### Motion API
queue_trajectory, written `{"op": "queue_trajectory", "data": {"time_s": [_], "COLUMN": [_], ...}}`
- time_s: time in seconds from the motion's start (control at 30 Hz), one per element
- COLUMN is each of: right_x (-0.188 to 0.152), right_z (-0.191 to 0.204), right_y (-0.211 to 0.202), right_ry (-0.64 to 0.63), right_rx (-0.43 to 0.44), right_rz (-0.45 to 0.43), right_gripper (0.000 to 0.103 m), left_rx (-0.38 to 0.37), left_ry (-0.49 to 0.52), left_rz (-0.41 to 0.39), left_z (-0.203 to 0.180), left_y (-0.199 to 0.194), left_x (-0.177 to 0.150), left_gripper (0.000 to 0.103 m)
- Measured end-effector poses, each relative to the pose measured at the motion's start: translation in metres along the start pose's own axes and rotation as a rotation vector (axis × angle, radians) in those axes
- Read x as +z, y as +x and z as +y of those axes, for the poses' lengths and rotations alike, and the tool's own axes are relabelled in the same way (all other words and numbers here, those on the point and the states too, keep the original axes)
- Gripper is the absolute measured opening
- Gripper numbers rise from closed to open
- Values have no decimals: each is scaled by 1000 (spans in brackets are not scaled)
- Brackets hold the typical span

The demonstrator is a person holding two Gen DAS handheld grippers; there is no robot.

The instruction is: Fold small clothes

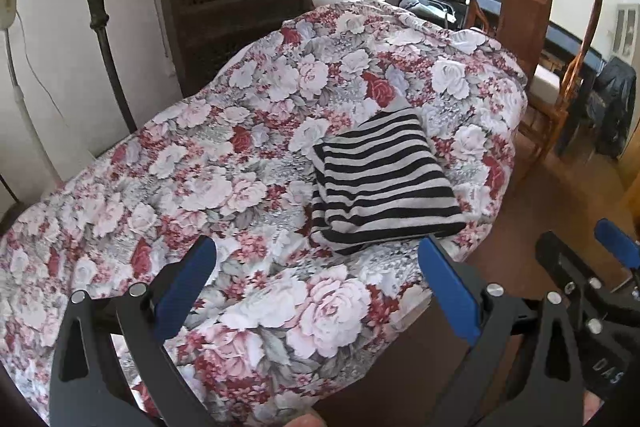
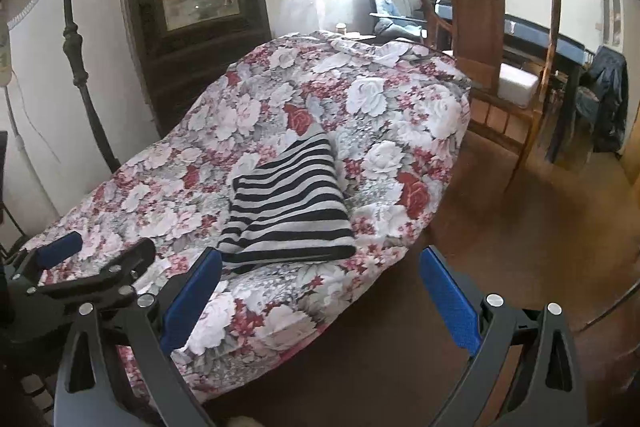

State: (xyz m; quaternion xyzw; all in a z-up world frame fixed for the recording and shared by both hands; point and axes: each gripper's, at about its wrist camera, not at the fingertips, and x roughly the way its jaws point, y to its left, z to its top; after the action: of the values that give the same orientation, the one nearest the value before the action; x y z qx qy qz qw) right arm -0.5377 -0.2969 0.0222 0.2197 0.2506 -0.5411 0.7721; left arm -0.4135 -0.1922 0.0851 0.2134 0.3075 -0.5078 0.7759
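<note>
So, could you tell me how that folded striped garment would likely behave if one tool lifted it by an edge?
The folded black-and-grey striped knit garment is soft cloth, so it would probably droop and unfold. It looks light. The quilted floral bedcover beneath is rumpled, so a push would likely bunch it rather than slide it.

Black claw arms (silver screws), blue pads (image 1: 186, 287)

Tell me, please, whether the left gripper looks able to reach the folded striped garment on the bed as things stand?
Probably yes. The left gripper is open and empty, and only bare floral bedspread lies between it and the striped garment; the right gripper hangs off to the side.
</note>
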Motion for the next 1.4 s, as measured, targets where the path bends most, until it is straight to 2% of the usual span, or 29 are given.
{"op": "queue_trajectory", "data": {"time_s": [0.23,0.53,1.4], "right_x": [-4,-3,-1], "right_z": [8,15,11], "right_y": [1,5,3], "right_ry": [8,2,22], "right_rx": [56,58,59], "right_rz": [27,25,27], "right_gripper": [99,99,99], "left_rx": [49,29,35], "left_ry": [-11,-45,-32], "left_rz": [-13,9,11], "left_z": [8,16,14], "left_y": [-7,-2,1], "left_x": [-1,0,-1], "left_gripper": [99,99,99]}}
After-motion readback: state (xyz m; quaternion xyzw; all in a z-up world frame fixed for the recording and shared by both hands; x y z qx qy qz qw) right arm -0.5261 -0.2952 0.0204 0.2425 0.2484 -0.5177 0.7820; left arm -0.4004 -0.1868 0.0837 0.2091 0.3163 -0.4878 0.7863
